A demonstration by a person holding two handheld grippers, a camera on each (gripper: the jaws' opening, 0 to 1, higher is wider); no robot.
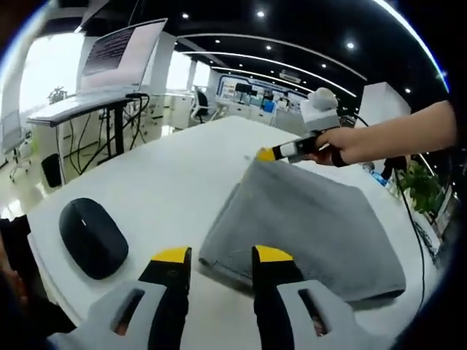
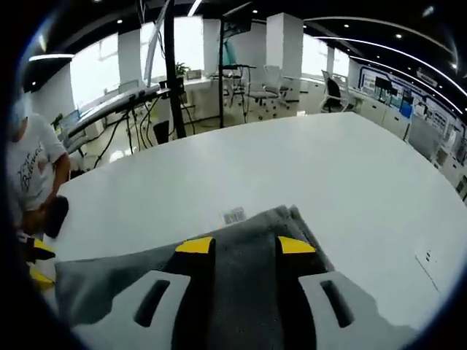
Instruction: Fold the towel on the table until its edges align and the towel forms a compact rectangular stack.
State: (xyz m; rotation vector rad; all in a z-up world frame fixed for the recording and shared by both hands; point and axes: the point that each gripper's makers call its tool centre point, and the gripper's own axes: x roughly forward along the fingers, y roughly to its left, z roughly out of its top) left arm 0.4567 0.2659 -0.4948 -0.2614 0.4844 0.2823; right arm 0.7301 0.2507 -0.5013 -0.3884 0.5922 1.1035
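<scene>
The grey towel (image 1: 306,226) lies on the white desk (image 1: 168,175), already doubled into a thick rectangle, its long axis running from the left tongs (image 1: 219,255) away toward the right tongs (image 1: 266,154). In the left gripper view, the left tongs stand apart and released, tips just off the desk's near edge; the towel's near corner sits between and just past them, so this hand is closest to that end. The right tongs (image 2: 244,246) meet the far corner: in the right gripper view, grey cloth lies between the yellow tips, but whether they pinch it I cannot tell. A black mouse (image 1: 93,237) rests near the desk's near-left corner, apart from the towel. A further fold would likely bring the far end toward the near one.
</scene>
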